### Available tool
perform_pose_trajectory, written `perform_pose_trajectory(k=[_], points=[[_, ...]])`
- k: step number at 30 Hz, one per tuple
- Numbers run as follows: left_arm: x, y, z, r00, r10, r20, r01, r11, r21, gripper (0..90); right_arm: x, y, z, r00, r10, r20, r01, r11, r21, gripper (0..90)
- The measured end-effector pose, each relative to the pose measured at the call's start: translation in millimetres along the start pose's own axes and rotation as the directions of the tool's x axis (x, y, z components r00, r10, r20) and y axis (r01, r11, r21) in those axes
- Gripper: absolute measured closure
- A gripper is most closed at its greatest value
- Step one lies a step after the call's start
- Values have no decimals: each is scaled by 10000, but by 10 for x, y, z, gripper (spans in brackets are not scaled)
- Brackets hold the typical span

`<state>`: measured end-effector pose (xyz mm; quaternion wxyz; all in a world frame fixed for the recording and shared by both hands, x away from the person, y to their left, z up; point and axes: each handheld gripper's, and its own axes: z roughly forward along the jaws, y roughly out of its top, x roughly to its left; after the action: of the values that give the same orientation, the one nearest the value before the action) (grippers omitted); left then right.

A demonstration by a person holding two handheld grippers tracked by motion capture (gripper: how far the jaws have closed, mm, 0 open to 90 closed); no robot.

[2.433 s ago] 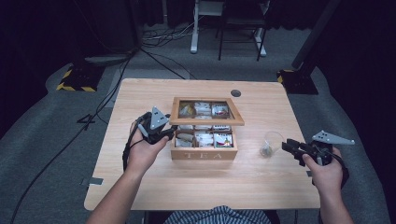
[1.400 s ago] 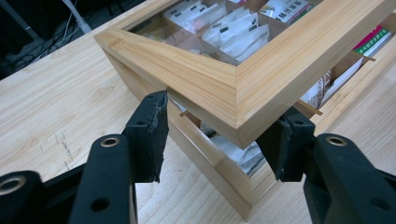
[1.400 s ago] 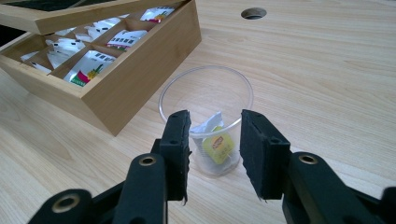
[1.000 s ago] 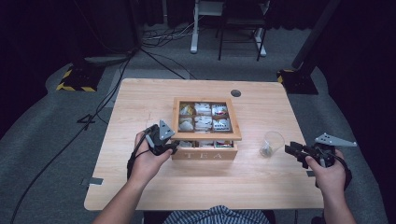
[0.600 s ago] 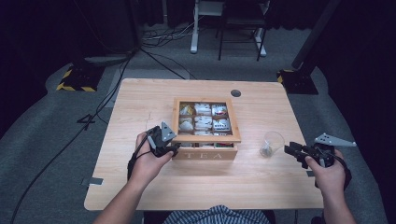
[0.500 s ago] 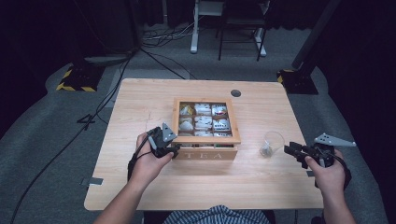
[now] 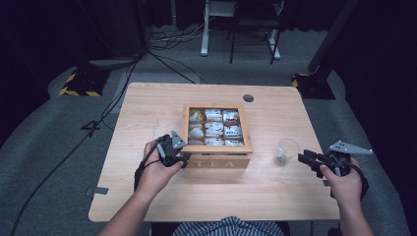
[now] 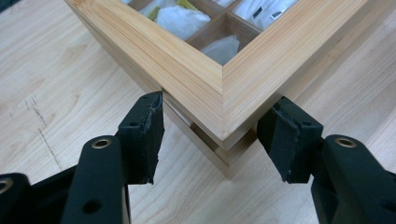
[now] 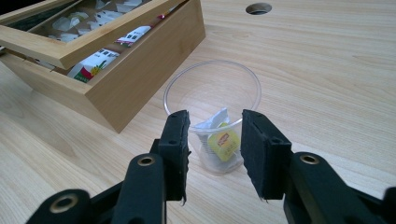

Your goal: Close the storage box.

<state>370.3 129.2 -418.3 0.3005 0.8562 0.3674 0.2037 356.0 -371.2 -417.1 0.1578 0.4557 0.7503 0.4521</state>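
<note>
Dark floor and trailing cables surround a pale wooden table (image 7: 147,196), where the work in hand looks like shutting the lid of a tea box. At the left, the left gripper (image 8: 210,126) sits at the near left corner of the tea box (image 7: 216,160); its jaws have just been opening and now stand released, the lid's (image 8: 201,79) corner between the pads but neither pad pressing on it. That lid rests slightly askew over the box, with a thin gap showing beneath its corner, and white tea packets (image 7: 214,129) show through the window. To finish well, I would judge the lid needs a gentle nudge square with the walls below, then a light press downward, not a pinch from the sides that could drag the whole box. Further right, a clear plastic cup (image 9: 215,116) stands just beside the box with a yellow-tagged tea bag (image 9: 223,143) inside. The right gripper (image 9: 215,144) hangs open in front of it, pads either side but not squeezing; keeping it there avoids tipping the light cup.
</note>
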Motion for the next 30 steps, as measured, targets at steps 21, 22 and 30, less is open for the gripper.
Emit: perform_pose_trajectory(k=[21,22,30], points=[[-7,-4,18,9989,-204,412,175,9974,700,420,10,-12,36,9999,-69,-75,70,9999,151,625],[-8,-5,20,9989,-205,428,174,9973,709,420,10,-12,37,9999,-73,-79,74,9998,159,625],[-24,-14,51,9990,-169,405,131,9957,915,418,10,-16,46,9999,-101,-113,103,9998,175,622]])
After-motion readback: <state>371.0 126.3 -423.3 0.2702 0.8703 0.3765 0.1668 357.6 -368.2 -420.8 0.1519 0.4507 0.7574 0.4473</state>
